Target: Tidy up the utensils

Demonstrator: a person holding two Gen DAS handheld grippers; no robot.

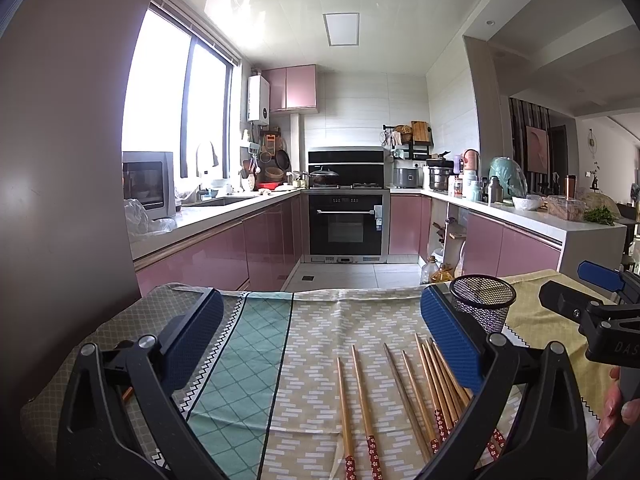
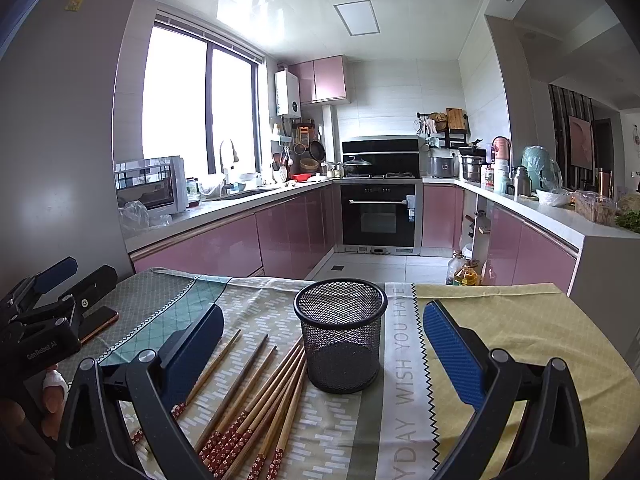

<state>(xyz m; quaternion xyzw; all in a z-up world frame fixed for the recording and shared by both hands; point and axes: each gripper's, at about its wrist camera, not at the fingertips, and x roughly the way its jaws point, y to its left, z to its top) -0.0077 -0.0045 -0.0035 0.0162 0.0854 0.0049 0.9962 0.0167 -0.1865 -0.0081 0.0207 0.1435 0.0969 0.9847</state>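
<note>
Chopsticks (image 1: 400, 396) beneath the wide-spread left gripper (image 1: 320, 344) look light, stiff, slippery (pinch mid-shaft); right gripper (image 2: 322, 354) gapes around the mesh holder (image 2: 340, 336).

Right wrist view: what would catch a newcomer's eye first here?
The black mesh cup stands upright and empty mid-table on the patterned tablecloth. Left of it, wooden chopsticks with red floral ends lie loosely scattered. Both the right gripper and the left gripper are open, holding nothing.

Both wrist views look low across the tablecloth (image 1: 320, 320) toward the kitchen, sharing the mesh cup (image 2: 340, 336).
</note>
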